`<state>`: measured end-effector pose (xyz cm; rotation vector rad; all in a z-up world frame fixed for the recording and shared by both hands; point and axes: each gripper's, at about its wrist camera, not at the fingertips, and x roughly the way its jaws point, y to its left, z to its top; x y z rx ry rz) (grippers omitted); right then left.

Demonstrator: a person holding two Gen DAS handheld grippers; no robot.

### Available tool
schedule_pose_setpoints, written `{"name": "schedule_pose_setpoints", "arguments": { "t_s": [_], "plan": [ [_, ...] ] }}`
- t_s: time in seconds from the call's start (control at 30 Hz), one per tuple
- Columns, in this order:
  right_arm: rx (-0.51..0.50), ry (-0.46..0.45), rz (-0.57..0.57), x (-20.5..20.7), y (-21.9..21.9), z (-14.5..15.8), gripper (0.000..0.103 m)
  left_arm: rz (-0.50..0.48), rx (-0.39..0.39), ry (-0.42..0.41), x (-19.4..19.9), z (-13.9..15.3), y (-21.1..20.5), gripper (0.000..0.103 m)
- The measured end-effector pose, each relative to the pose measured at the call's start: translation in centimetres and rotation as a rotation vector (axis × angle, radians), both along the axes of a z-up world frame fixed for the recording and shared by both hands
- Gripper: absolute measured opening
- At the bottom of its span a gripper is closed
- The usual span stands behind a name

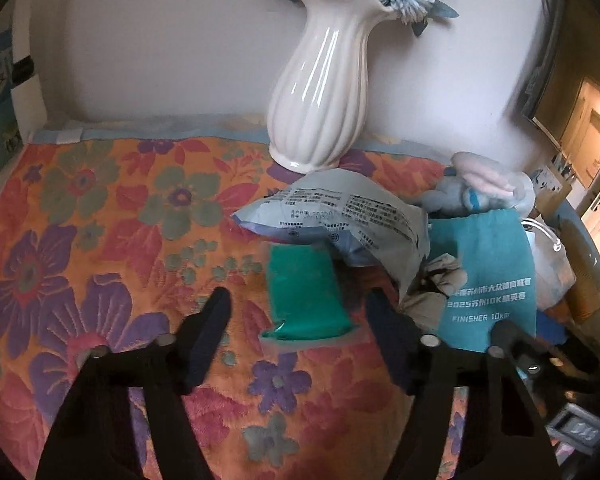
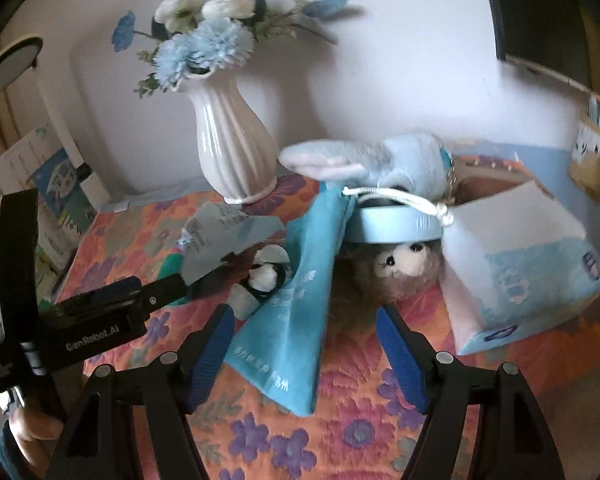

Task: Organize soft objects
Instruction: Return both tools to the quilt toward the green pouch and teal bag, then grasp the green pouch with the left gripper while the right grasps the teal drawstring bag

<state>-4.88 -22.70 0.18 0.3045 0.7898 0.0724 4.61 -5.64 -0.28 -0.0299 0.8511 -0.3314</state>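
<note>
My left gripper (image 1: 298,304) is open and empty, its fingers on either side of a green soft pack (image 1: 306,296) on the floral cloth. A crumpled pale printed bag (image 1: 340,216) lies just beyond it. A teal drawstring bag (image 1: 488,276) lies to the right, also in the right wrist view (image 2: 296,300). My right gripper (image 2: 306,322) is open above that bag. A blue plush rabbit (image 2: 384,164) rests on a light blue round box (image 2: 396,226). A brown plush toy (image 2: 400,268) lies under it. My left gripper also shows at the left of the right wrist view (image 2: 204,276).
A white ribbed vase (image 1: 320,92) with blue flowers stands at the back by the wall. A white and blue tissue pack (image 2: 524,264) lies at the right. A small black and white plush (image 2: 266,276) lies beside the teal bag. Books lean at the far left (image 2: 56,196).
</note>
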Motion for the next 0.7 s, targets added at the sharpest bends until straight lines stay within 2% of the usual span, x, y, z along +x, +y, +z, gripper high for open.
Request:
{"name": "schedule_pose_setpoints", "arguments": {
  "t_s": [0.07, 0.1, 0.17, 0.3, 0.4, 0.63, 0.7],
  "plan": [
    [0.015, 0.033, 0.027, 0.5, 0.0, -0.7, 0.043, -0.005, -0.01, 0.032, 0.5, -0.4, 0.1, 0.041],
    [0.02, 0.039, 0.038, 0.6, 0.1, -0.9, 0.037, -0.006, -0.02, 0.042, 0.7, -0.5, 0.2, 0.041],
    [0.011, 0.018, 0.052, 0.2, 0.3, -0.6, 0.016, -0.004, -0.04, 0.026, 0.7, -0.1, 0.5, 0.039],
    [-0.016, -0.043, 0.098, -1.1, 1.3, 0.3, 0.009, -0.01, -0.065, -0.025, -0.8, 1.0, 0.8, 0.037],
    [0.008, -0.058, 0.137, -2.7, 1.6, 0.8, 0.008, -0.005, -0.087, -0.007, -2.9, 1.6, 1.5, 0.037],
    [0.154, 0.0, 0.312, -8.9, 1.5, 1.6, 0.008, -0.028, -0.104, 0.051, -10.7, 1.6, 4.1, 0.037],
    [0.167, 0.023, 0.345, -10.1, 1.5, 1.9, 0.008, -0.035, -0.104, 0.064, -11.8, 1.6, 4.3, 0.037]
  ]
}}
